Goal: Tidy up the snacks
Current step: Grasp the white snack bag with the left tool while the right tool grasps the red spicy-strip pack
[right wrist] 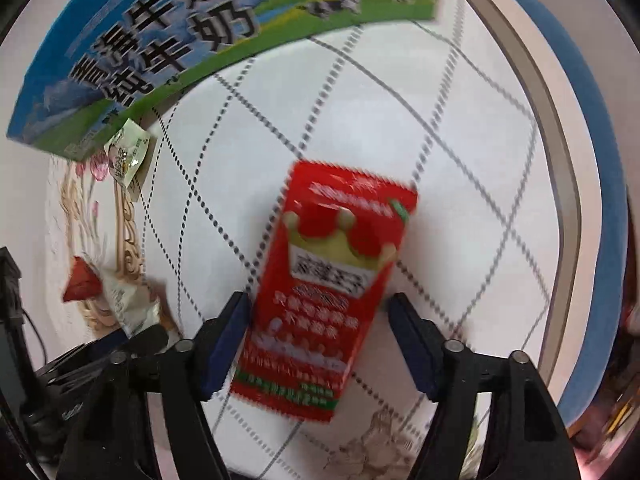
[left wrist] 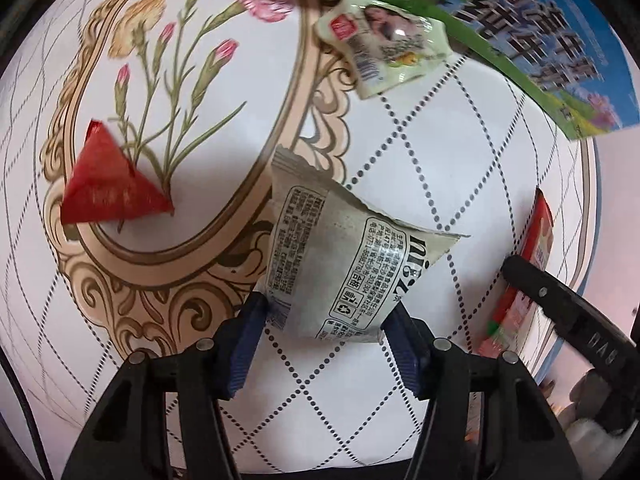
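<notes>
The left gripper (left wrist: 326, 322) pinches the grey packet (left wrist: 340, 264) by its lower corners; it could slip free. At three o'clock, the right gripper (right wrist: 318, 332) straddles the red packet (right wrist: 326, 292), pads not clamped.

Milk carton (right wrist: 168, 40) cropped at top edge; red packet (right wrist: 320, 292) print motion-blurred, unreadable; red packet's near end hidden behind right gripper (left wrist: 560, 300).

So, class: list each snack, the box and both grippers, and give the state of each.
grey snack packet: gripped, tilted
left gripper: shut on it
red snack packet: lying flat, between fingers
right gripper: open
red triangular packet: lying loose
pale green packet: beside milk carton box, sealed
</notes>
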Tool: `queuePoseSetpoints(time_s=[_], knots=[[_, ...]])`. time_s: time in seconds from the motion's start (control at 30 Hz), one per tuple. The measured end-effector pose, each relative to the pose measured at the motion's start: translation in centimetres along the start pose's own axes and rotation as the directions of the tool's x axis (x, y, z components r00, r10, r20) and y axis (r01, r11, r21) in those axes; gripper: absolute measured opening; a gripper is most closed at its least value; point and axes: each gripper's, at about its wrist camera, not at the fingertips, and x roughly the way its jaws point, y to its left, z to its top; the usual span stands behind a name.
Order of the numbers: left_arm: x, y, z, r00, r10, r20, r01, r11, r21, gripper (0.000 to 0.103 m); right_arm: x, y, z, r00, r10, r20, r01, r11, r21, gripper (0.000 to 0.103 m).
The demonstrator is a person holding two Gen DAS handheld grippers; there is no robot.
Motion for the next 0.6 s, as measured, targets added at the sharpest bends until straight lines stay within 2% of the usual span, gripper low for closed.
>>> queuePoseSetpoints(time_s=[0.1,0.13,0.17,0.2,0.37,0.6], knots=[[0.2,0.6,-0.1,1.0,0.001,-0.015,-0.001,1.0,-0.003,0.058,-0.2,2.3,0.2,0.999,-0.03,0.028,0.033,0.988,-0.153,0.066],[0.7,1.2,0.5,1.0,0.005,-0.024,-0.004,1.0,0.013,0.06,-0.2,3.2,0.2,0.998,-0.049,0.026,0.053,0.973,-0.225,0.066],[1.0,1.0,2.6,0.999,0.016,-0.035,-0.015,0.999,0.033,0.063,-0.3,3.7,0.0,0.998,-0.059,0.029,0.065,0.962,-0.264,0.066],[1.3,0.6,3.3,0.998,0.039,-0.043,-0.036,0.998,0.06,0.064,-0.3,4.0,-0.2,0.998,-0.062,0.024,0.066,0.956,-0.287,0.066],[1.7,-0.2,4.0,0.995,0.083,-0.047,-0.079,0.994,0.078,0.066,-0.3,2.8,0.8,1.0,-0.009,-0.013,0.006,0.983,-0.185,0.067],[-1.2,-0.9,5.2,0.999,0.012,-0.029,-0.01,0.998,0.059,0.066,-2.1,-1.3,1.1,0.998,0.064,-0.012,-0.065,0.994,-0.091,0.067]])
